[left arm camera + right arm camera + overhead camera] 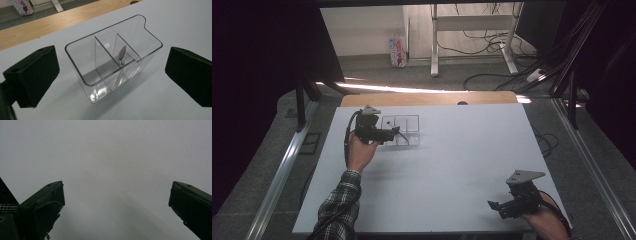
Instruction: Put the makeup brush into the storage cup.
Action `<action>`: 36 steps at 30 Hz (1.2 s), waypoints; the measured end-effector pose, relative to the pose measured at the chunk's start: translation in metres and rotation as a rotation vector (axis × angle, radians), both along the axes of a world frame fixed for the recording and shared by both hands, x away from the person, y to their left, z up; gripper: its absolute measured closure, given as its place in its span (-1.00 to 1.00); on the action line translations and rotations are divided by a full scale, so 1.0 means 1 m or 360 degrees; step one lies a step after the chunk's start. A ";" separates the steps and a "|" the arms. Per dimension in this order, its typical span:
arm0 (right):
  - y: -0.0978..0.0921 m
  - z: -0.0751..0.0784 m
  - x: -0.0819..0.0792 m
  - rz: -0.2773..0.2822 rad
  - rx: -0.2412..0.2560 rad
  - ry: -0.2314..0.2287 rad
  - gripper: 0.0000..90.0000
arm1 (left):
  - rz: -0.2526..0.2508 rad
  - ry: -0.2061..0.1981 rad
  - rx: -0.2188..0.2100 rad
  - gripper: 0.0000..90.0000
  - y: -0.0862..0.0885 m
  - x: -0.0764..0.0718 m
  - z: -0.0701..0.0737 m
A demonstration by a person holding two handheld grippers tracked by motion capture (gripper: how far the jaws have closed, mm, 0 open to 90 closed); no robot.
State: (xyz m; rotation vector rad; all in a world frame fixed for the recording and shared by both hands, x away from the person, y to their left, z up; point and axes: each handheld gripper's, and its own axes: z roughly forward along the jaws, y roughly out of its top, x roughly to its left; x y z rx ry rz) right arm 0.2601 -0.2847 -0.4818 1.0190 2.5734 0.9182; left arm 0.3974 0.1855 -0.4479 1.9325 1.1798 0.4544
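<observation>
A clear plastic organiser box (82, 46) with three compartments stands on the white table. A small tan bit on a thin metal shank (122, 54) leans upright in its narrow middle compartment. In the high view the same box (406, 121) sits at the table's far left-middle. My left gripper (393, 133) hovers at the box's near-left side, and my left gripper (112, 75) is open, its jaws wide apart on either side of the box, apart from it. Low at the table's near right corner, my right gripper (495, 207) is open over bare table; my right gripper (116, 202) holds nothing.
The white table top (452, 170) lies on a wooden board whose edge (427, 98) shows at the far side. Metal frame rails (592, 165) run along both sides. Beyond the table are a desk frame (434, 45), floor cables and a small carton (397, 51).
</observation>
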 end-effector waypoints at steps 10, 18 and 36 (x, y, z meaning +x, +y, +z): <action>0.000 0.000 0.000 0.0003 -0.0001 -0.0006 -0.99 | -0.0018 0.0003 0.0002 -1.00 0.003 -0.007 -0.001; 0.000 0.001 0.000 0.0004 0.0003 -0.0006 -0.99 | -0.0051 0.0001 0.0017 -1.00 0.001 -0.015 0.002; 0.001 0.000 0.000 0.0002 -0.0004 -0.0006 -1.00 | -0.0080 -0.0003 -0.0013 -1.00 0.004 -0.034 0.005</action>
